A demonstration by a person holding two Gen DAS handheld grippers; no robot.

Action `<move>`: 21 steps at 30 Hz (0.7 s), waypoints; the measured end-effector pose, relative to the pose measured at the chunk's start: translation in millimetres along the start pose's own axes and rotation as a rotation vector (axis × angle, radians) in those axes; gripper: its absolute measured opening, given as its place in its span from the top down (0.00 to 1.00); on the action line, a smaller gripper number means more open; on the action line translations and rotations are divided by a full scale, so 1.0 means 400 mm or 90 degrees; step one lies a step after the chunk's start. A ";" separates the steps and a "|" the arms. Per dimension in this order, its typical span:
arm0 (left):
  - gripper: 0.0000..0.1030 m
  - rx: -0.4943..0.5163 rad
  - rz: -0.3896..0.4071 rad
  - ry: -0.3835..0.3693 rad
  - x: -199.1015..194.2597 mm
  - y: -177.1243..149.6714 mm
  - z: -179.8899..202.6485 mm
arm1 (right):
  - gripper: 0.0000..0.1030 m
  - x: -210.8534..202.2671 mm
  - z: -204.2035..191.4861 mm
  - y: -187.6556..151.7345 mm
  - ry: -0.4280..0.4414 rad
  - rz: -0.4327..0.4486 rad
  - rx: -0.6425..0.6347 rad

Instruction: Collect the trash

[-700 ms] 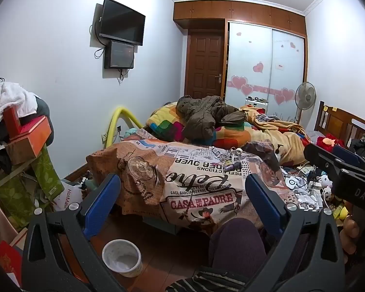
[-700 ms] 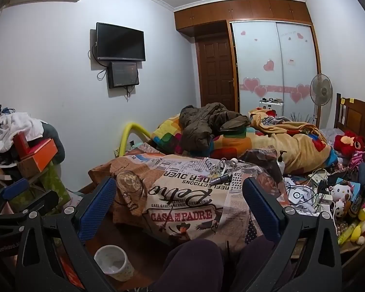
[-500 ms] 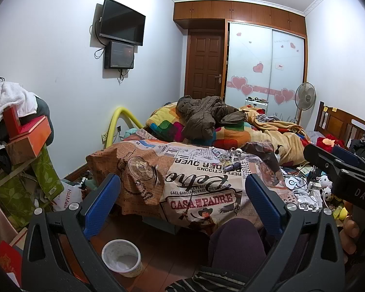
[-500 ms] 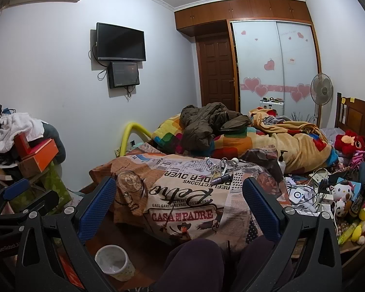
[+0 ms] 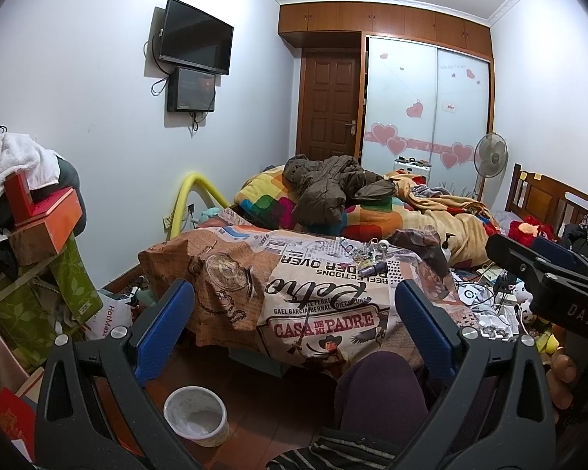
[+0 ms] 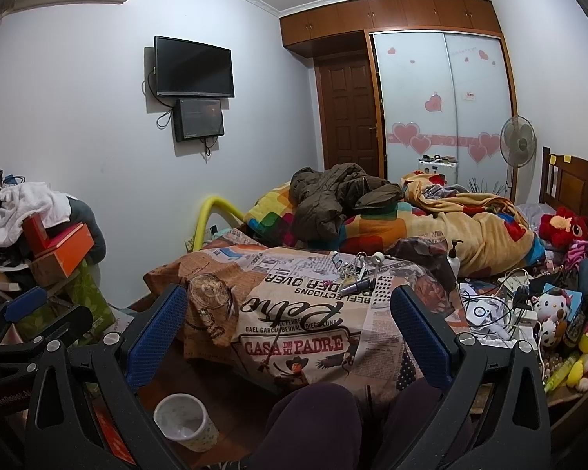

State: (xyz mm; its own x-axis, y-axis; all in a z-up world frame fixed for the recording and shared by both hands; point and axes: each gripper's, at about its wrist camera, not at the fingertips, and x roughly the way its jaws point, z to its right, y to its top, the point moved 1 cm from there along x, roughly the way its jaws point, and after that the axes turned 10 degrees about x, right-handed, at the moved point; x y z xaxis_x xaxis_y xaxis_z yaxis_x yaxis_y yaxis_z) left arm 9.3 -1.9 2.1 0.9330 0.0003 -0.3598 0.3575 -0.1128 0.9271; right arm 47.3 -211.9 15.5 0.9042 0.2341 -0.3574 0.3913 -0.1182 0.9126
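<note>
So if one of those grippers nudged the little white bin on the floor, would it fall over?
Probably yes. The bin looks thin-walled, with only a liner visible inside, so likely light. It stands taller than wide in the right view, so a push near the rim might tip it. On the smooth floor, a low push may just slide it.

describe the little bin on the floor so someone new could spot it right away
Start at the bed's printed cover reading CASA DE MI PADRE, then drop to the dark wooden floor before it. The small white bin stands there upright, the only round open container on the floor.
</note>
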 end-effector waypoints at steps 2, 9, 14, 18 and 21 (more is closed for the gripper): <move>0.00 0.002 0.001 0.001 -0.001 -0.001 0.002 | 0.00 0.001 0.000 0.001 0.000 -0.001 0.000; 0.00 0.002 0.002 0.001 -0.001 -0.002 0.000 | 0.00 0.001 0.002 0.002 0.000 -0.002 0.002; 0.00 0.003 0.001 0.002 -0.002 -0.007 0.011 | 0.00 0.001 0.000 -0.003 -0.004 -0.002 0.003; 0.00 -0.012 -0.009 -0.006 -0.001 -0.009 0.008 | 0.00 0.005 0.002 -0.006 -0.006 -0.003 0.005; 0.00 -0.022 -0.009 -0.005 0.004 -0.010 0.007 | 0.00 0.010 0.009 -0.005 -0.010 -0.002 0.008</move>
State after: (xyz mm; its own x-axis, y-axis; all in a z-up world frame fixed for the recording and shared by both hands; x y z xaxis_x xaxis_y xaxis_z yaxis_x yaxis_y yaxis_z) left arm 9.3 -4.4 -2.5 0.9277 -0.0058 -0.3732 0.3716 -0.0787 0.9250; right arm 50.6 -214.1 11.5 0.9058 0.2187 -0.3629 0.3956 -0.1294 0.9093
